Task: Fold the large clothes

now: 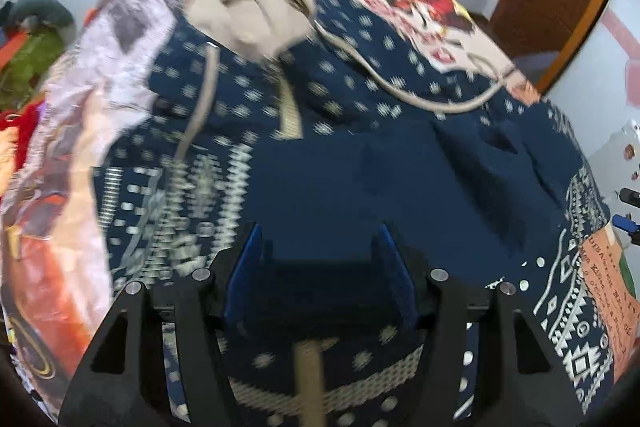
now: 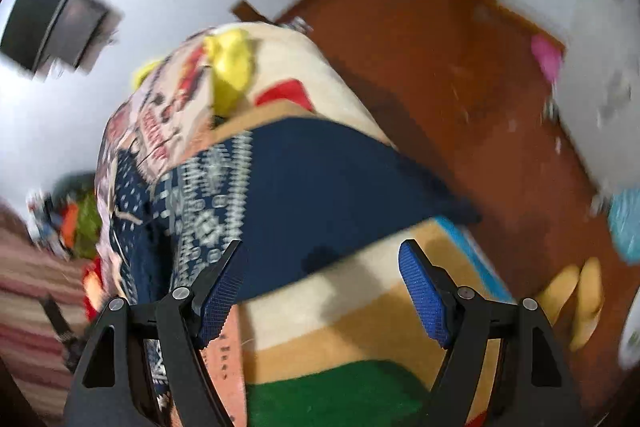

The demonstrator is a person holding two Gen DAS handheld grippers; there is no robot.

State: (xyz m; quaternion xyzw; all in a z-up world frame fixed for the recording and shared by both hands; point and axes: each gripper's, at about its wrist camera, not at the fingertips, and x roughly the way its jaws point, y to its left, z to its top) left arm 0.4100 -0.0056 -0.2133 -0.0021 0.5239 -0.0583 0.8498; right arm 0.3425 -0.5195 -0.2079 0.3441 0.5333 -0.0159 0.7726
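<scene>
- On the printed bedcover point(image 1: 132, 23), which serves as the landmark throughout, lies the navy patterned hoodie point(image 1: 360, 179), its beige-lined hood point(image 1: 248, 15) toward the cover's far end and its drawstrings point(image 1: 424, 95) trailing loose across the chest.
- Left of the cover's edge sits a heap of other clothes point(image 1: 36, 39); judging by the task, they wait their turn, so keep the fold clear of them.
- Over the hoodie's plain navy panel, the left gripper point(image 1: 320, 247) stands with its blue pads parted and nothing pinched between them.
- Toward the cover's near right edge, the right gripper point(image 2: 320, 267) hangs spread wide and empty, above the navy flap's edge point(image 2: 340, 235) and the bare cover beside it.
- Both views are blurred, so wrinkles are hard to judge.
- The step in hand looks like finding the next pair of grasp points; to do it well, I would take matching points on the same hem or side, tuck the drawstrings inward first, and keep the folded edge parallel to the cover's side.
- The red-brown floor point(image 2: 460, 87) right of the cover is a drop risk for dangling cloth.
</scene>
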